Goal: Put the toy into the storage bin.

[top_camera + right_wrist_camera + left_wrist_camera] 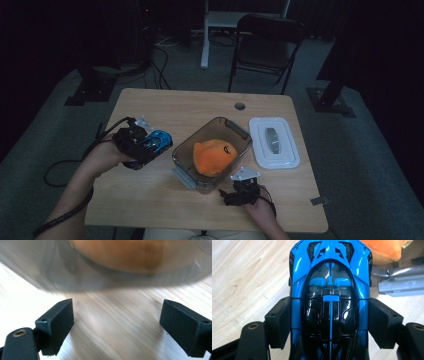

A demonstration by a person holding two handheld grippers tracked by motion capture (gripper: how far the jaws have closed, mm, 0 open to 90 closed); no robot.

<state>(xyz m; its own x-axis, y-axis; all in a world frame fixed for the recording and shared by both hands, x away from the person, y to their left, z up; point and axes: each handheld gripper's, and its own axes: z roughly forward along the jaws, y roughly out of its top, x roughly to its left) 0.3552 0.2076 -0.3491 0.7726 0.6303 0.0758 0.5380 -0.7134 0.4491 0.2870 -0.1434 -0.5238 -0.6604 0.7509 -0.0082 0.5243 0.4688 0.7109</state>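
A shiny blue and black toy car (155, 143) hangs above the table at the left, with my left gripper (142, 145) shut on its sides. In the left gripper view both pads press the toy car (329, 297) at its middle, nose pointing away. A clear plastic container (186, 150) stands in the middle of the table with an orange plush toy (214, 156) inside. My right gripper (239, 192) rests low by the container's near corner, jaws wide apart with bare wood between them. The right gripper view looks at the container wall (105, 277) close up and blurred.
A white lid (274, 142) lies flat to the right of the container. A grey latch (402, 280) of the container is beyond the car. A round cable hole (240, 106) is near the table's far edge. A black folding chair (267, 45) stands behind the table.
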